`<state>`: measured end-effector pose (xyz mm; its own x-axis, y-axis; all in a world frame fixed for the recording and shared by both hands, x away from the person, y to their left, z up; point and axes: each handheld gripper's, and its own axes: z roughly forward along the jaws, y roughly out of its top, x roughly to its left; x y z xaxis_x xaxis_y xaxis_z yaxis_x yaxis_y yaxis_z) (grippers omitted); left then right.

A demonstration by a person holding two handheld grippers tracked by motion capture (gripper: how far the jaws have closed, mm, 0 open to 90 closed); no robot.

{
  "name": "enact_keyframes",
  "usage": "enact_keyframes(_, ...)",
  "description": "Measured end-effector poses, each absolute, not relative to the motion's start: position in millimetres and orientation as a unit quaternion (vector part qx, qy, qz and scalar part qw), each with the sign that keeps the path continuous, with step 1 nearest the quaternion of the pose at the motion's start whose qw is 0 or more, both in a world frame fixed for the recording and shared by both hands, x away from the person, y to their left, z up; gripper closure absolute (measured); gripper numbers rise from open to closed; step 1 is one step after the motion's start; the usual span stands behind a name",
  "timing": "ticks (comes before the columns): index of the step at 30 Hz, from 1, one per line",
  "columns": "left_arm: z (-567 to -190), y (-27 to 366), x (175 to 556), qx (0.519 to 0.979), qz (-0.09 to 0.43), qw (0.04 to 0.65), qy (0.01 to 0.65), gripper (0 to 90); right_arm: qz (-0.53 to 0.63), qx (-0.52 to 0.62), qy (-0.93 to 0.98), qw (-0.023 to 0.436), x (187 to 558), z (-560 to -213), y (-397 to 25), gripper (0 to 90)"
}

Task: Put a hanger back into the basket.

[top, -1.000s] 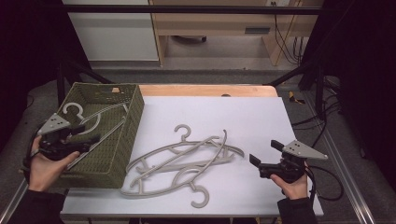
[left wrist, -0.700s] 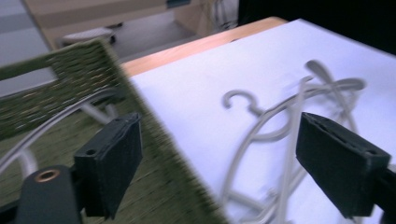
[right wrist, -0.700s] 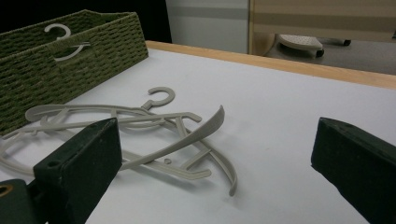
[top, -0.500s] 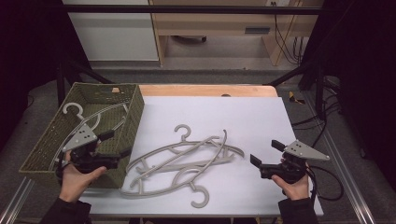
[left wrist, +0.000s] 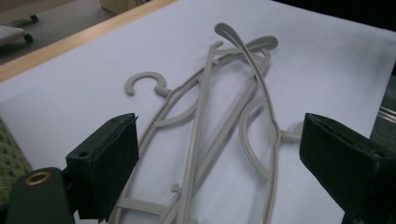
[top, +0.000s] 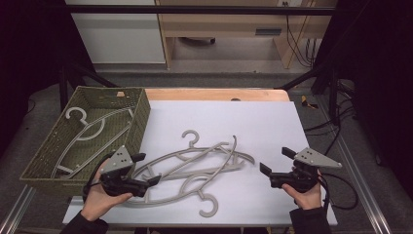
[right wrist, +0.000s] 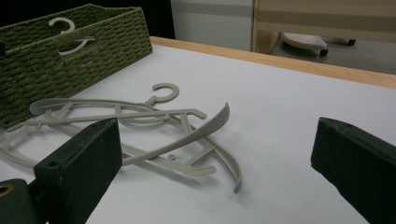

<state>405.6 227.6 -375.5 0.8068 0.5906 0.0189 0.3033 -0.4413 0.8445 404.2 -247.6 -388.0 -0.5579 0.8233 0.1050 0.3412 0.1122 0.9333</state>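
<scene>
Basket (top: 139,119), hanger (top: 92,129) inside, perhaps two

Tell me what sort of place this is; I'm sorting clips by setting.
Probably a lab or workshop bench rigged for recording, not a home: a table under a white sheet inside a dark metal frame, loose cables on the floor, and hangers beside a woven basket.

Tangled hangers (top: 195,163) blocking table (top: 253,117) centre, woven basket (top: 141,114) walling the left, bare white surface behind and right.
</scene>
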Motion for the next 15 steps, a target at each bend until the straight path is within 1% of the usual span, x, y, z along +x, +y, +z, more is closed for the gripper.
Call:
enact_keyframes(5, -385.9, 217.6, 402.6, 0.852, 0.141, 0.436, 0.253, 12.6, 0.526, 0.409, 0.710, 0.228, 403.8, -388.1, -246.1, 2.2)
enact_keyframes(8, -393.9, 211.7, 400.9, 0.865, 0.125, 0.418, 0.246, 14.6, 0.525, 0.409, 0.711, 0.227, 403.9, -388.5, -245.6, 2.2)
enact_keyframes(9, -399.0, 207.0, 399.6, 0.876, 0.118, 0.402, 0.238, 15.7, 0.525, 0.409, 0.711, 0.227, 404.1, -388.8, -244.8, 2.2)
enact_keyframes(12, -404.0, 201.9, 398.7, 0.883, 0.110, 0.392, 0.232, 19.3, 0.525, 0.407, 0.712, 0.226, 404.0, -388.8, -244.2, 2.2)
enact_keyframes(14, -409.0, 196.5, 398.3, 0.894, 0.101, 0.376, 0.223, 20.1, 0.525, 0.408, 0.712, 0.226, 404.0, -388.8, -244.2, 2.2)
enact_keyframes(15, -411.4, 194.0, 398.2, 0.899, 0.099, 0.366, 0.217, 23.9, 0.525, 0.408, 0.712, 0.225, 404.0, -388.8, -244.4, 2.2)
